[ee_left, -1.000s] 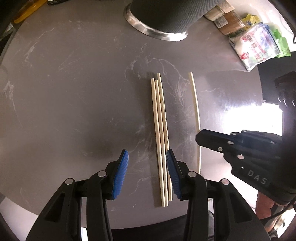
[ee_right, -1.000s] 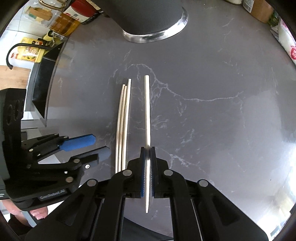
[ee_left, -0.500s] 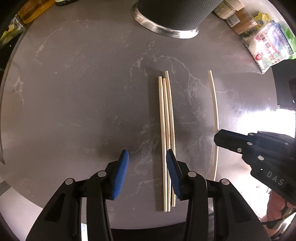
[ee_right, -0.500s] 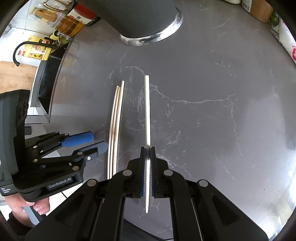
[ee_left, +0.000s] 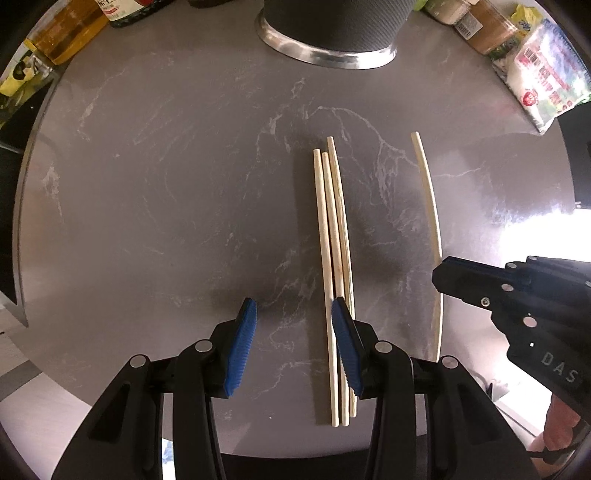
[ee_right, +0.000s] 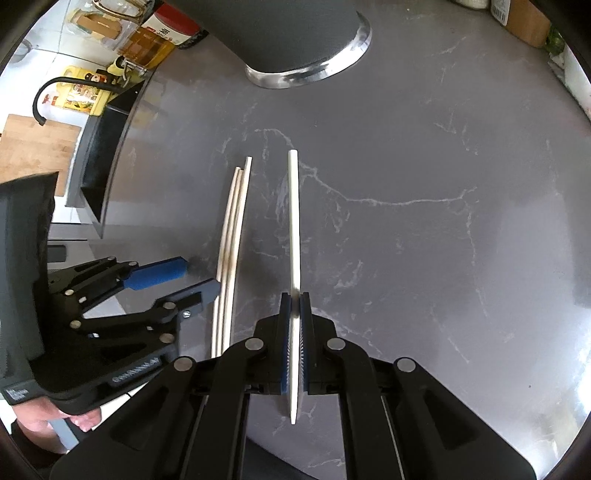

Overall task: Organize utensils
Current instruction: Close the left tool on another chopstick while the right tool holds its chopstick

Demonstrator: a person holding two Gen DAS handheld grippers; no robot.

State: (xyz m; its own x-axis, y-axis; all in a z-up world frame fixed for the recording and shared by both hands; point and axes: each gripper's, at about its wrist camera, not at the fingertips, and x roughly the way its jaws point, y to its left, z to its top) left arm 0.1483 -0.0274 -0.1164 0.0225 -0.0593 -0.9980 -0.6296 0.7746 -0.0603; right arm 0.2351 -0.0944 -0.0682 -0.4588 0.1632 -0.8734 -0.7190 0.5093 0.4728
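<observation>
i had 4 chopsticks on the grey counter [ee_left: 155, 192]. 3 of them [ee_left: 334, 258] lay side by side in a tight bundle near the middle, touching along their length, with the far ends slightly uneven. the 4th stick [ee_right: 293, 229] was apart on the right, roughly parallel to the bundle.

my right gripper [ee_right: 294, 325] was pressed together on that 4th stick, pinching it near its near end, so most of the stick reached out toward the far side. i could not tell whether its far tip touched the counter or hung just above it.

my left gripper [ee_left: 293, 347] pointed straight down over the near end of the bundle, its tongs spread partway and holding nothing. the right blue pad [ee_left: 345, 350] sat over the bundle, and only the leftmost stick showed in the gap; the left pad [ee_left: 242, 350] was over bare counter. i could not tell if that pad touched the wood.

by my reckoning the job was well along but not finished: 3 sticks were gathered, 1 was in hand and not yet with them. what was left was to bring the 4th stick left beside the bundle, square up the ends, and perhaps carry the set to the dark holder [ee_left: 328, 26] at the far edge, though nothing showed that it was the target.
</observation>
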